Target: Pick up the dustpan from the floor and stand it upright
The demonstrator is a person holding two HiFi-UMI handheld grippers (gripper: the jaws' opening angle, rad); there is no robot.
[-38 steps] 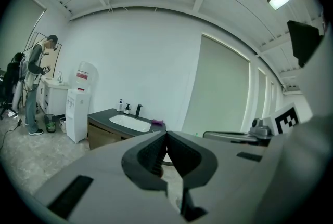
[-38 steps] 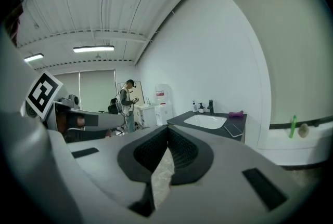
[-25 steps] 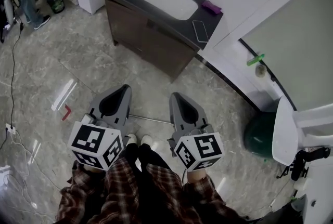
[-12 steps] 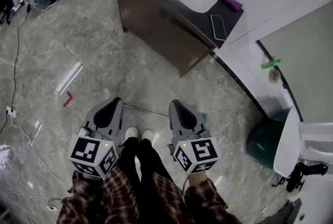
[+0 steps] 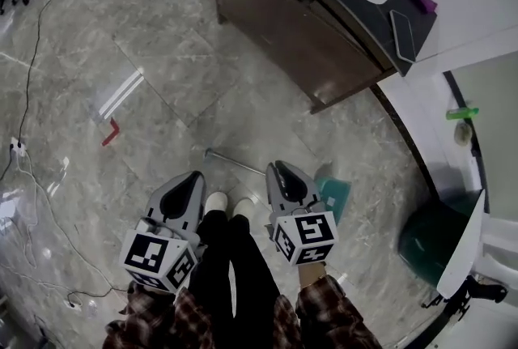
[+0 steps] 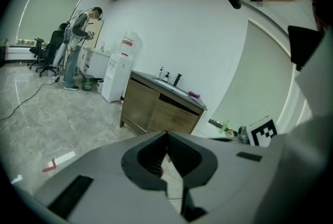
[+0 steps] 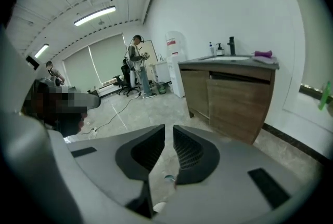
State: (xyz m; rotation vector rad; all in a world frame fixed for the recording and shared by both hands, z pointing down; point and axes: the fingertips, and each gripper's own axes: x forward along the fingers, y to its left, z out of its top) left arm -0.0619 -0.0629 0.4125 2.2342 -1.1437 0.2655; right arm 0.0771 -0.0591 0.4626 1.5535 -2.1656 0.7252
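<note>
As the empty right gripper (image 5: pixel 278 169) opens, the dustpan (image 5: pixel 333 195) lies beneath it.

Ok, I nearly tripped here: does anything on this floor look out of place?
The dustpan lies flat on the floor in front of the person's shoes, its long handle stretched across the tiles, not standing upright.

The teal dustpan (image 5: pixel 334 195) lies on the floor (image 5: pixel 162 72), its handle (image 5: pixel 231 161) reaching left beyond the shoes (image 5: pixel 216 202).
</note>
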